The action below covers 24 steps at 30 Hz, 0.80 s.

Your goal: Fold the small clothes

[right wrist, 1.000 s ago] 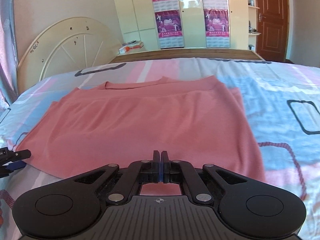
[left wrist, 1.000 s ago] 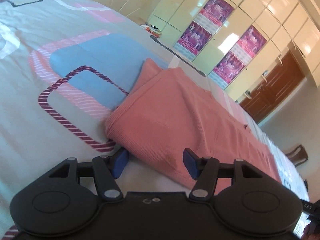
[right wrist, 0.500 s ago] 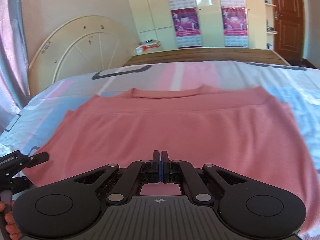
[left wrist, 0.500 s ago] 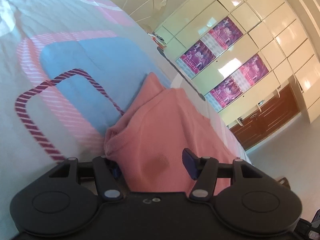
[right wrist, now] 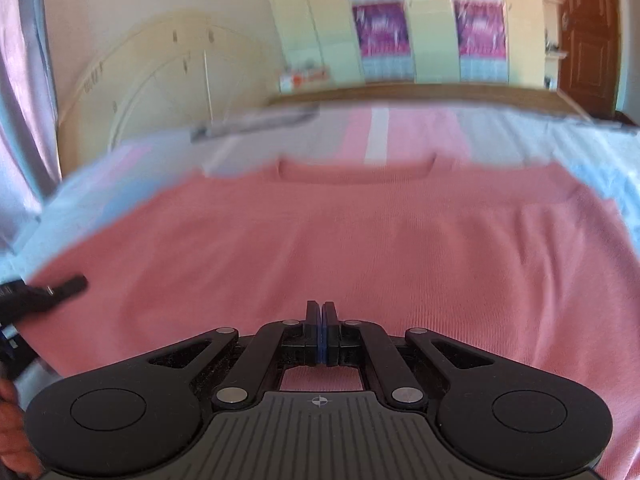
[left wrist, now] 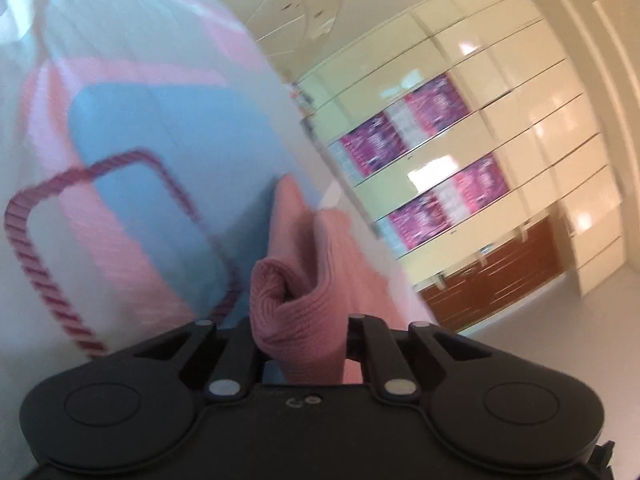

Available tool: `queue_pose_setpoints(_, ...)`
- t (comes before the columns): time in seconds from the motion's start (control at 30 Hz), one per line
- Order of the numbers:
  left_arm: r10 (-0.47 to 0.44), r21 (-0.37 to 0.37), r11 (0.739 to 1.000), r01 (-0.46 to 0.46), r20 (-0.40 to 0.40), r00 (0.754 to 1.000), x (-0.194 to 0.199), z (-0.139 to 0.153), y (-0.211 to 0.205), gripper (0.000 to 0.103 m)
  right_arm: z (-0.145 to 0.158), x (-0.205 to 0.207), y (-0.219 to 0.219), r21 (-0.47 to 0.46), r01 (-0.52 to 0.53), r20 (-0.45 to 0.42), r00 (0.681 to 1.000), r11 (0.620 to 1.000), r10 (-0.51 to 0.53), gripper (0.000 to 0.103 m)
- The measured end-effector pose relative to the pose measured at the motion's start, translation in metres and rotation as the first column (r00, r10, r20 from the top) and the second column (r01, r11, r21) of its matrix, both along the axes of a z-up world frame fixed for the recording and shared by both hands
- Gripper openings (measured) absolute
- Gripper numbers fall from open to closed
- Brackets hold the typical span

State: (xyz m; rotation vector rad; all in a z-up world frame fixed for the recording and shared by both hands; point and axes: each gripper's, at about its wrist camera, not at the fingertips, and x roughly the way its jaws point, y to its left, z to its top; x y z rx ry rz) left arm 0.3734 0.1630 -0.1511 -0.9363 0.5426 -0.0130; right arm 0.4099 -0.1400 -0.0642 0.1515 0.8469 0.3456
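Gone was the gap between the left jaws: a second earlier they stood wide apart either side of the garment's corner, and now they were closing on it. From the left wrist view, the left hand-held gripper had a thick bunch of the pink top between its jaws, the fabric puckered into a rolled lump just ahead of them, pinched hard enough to crease. That corner had come up off the bed, where before it lay flat on the patterned sheet. The grab at a corner made sense as the start of a fold: hold one end, carry it over. The picture was smeared with motion, so the pads themselves could not be made out under the cloth. The knit looked ribbed, soft and fairly thick, salmon pink.

Over to the right wrist view. The right hand-held gripper was fully closed, blue pads pressed together with nothing between them, and it had slid further in over the garment than a second ago. The pink top lay spread flat across the bed, neckline at the far side, hem nearest the camera. At the left edge the left hand-held gripper reached in at the garment's near corner. My read: the closed right one was there to press the cloth down as an anchor while the left did the lifting.
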Motion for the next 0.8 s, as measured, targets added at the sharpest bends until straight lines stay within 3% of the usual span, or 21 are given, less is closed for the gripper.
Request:
queue_pose_setpoints(0.03,0.013,-0.009,1.0,-0.013,-0.033,0.999,0.002,-0.006,0.001,0.021,-0.004,0.001,0.001,-0.003,-0.003,-0.002,1.0,1.0,0.003,0.0)
queue_pose_setpoints(0.1,0.033,-0.059,0.998,-0.035,-0.034,0.999,0.002,-0.015,0.006,0.02,0.0,0.002,-0.001,0.01,0.01,-0.002,1.0,1.0,-0.01,0.0)
queue_pose_setpoints(0.2,0.031,-0.052,0.998,-0.033,-0.045,0.999,0.008,-0.013,0.004,0.024,0.008,-0.005,-0.006,0.05,0.022,0.051,0.998,0.999,-0.025,0.0)
queue_pose_setpoints(0.23,0.034,-0.052,0.998,-0.037,-0.046,0.998,0.009,-0.012,0.004,0.026,0.002,-0.003,-0.005,0.031,0.02,0.019,1.0,0.999,-0.021,0.0)
queue_pose_setpoints(0.3,0.041,-0.049,0.998,-0.045,-0.066,0.997,0.012,-0.01,0.002,0.02,-0.008,0.0,-0.006,0.029,0.006,0.003,1.0,1.0,-0.006,0.0)
queue_pose_setpoints(0.33,0.032,-0.05,0.998,-0.036,-0.072,0.997,0.015,-0.009,0.001,0.008,-0.008,0.001,-0.006,0.029,0.003,0.004,1.0,1.0,-0.003,0.0)
queue_pose_setpoints(0.43,-0.022,-0.038,0.999,0.021,-0.015,1.0,0.021,0.01,-0.003,0.008,-0.01,0.006,-0.008,0.042,-0.003,0.0,1.0,0.999,0.003,0.0)
queue_pose_setpoints(0.53,-0.094,0.031,0.995,0.092,0.057,0.994,0.029,0.044,-0.03,0.008,-0.004,0.003,-0.025,0.113,0.025,0.002,1.0,0.993,-0.025,0.0)
queue_pose_setpoints(0.63,-0.207,0.105,0.975,0.196,0.112,0.972,0.04,0.079,-0.078,0.008,0.012,-0.015,-0.07,0.207,0.128,0.054,0.988,0.97,-0.142,0.0)
queue_pose_setpoints(0.73,-0.339,0.163,0.935,0.315,0.146,0.93,0.05,0.104,-0.143,0.008,0.025,-0.031,-0.132,0.259,0.255,0.075,0.956,0.931,-0.283,0.0)
queue_pose_setpoints(0.8,-0.429,0.209,0.893,0.399,0.126,0.895,0.057,0.111,-0.199,0.008,0.033,-0.042,-0.173,0.283,0.318,0.078,0.933,0.905,-0.352,0.0)
